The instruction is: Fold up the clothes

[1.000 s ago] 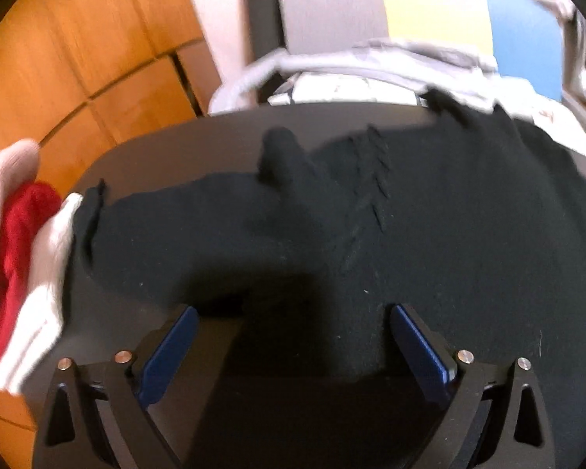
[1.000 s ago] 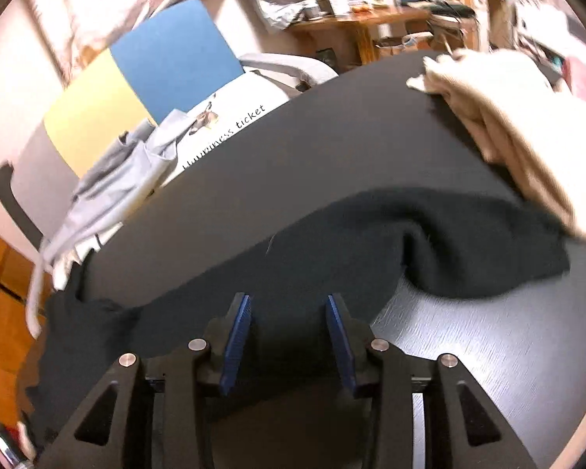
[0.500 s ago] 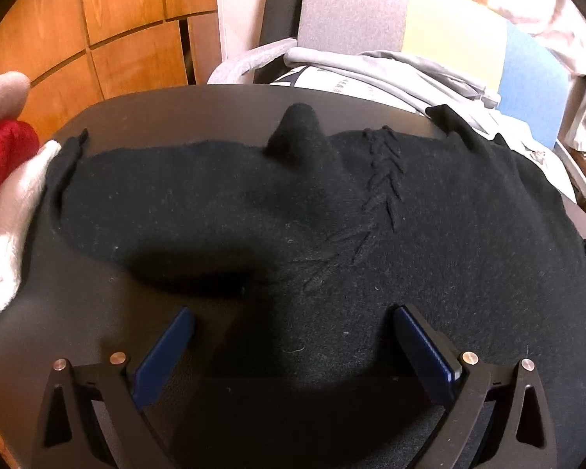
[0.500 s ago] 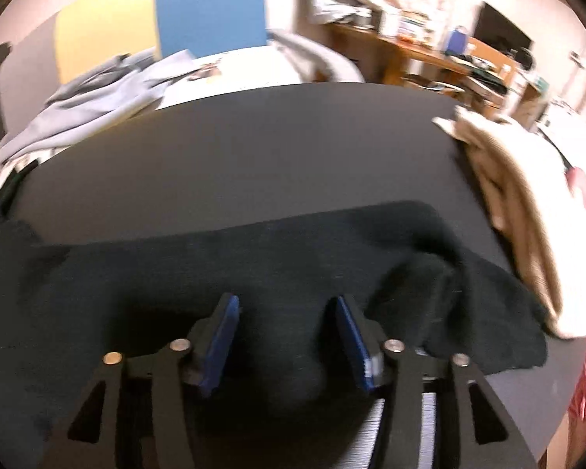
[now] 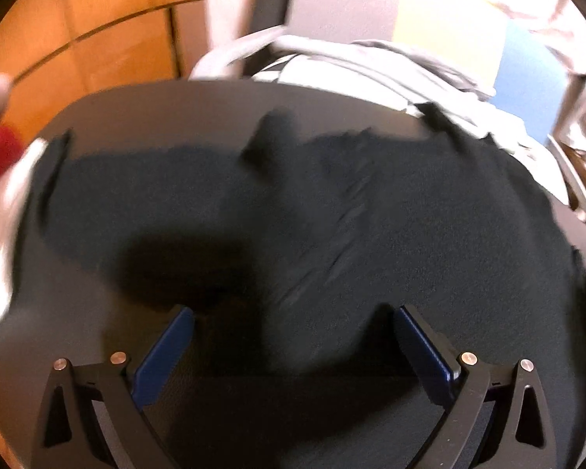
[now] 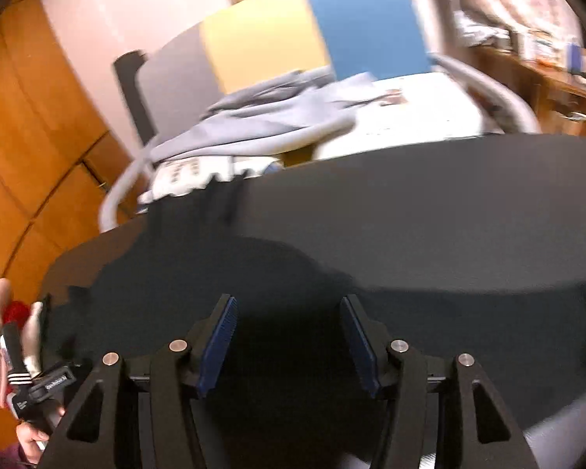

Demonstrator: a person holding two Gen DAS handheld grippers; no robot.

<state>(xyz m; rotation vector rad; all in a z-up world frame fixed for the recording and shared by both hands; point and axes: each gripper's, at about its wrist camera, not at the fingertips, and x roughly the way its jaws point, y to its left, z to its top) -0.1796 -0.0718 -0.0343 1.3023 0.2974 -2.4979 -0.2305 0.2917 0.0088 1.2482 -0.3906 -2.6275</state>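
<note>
The right gripper (image 6: 289, 336) stands with its blue pads well apart; its jaws have just been opening, and nothing is pinched between them, only the black sweater (image 6: 293, 285) lying flat below. The left gripper (image 5: 293, 348) is spread wider still, likewise gripping nothing, with the same black sweater (image 5: 332, 234) beneath and ahead of it.

Outward from the jaws, the garment lies spread across the dark table (image 6: 429, 203), one edge reaching the far rim near the chair (image 6: 261, 39) heaped with grey and white clothes (image 6: 261, 125). A small peak of fabric (image 5: 269, 133) stands up near the far edge, and the cable pattern is blurred. At the left edge of the table sits a white and red cloth (image 5: 4, 179).

Judging by this, the sweater seems laid out but not yet a compact bundle; whether one fold is already made cannot be told. Further folds and the chair's clothes appear to remain.
</note>
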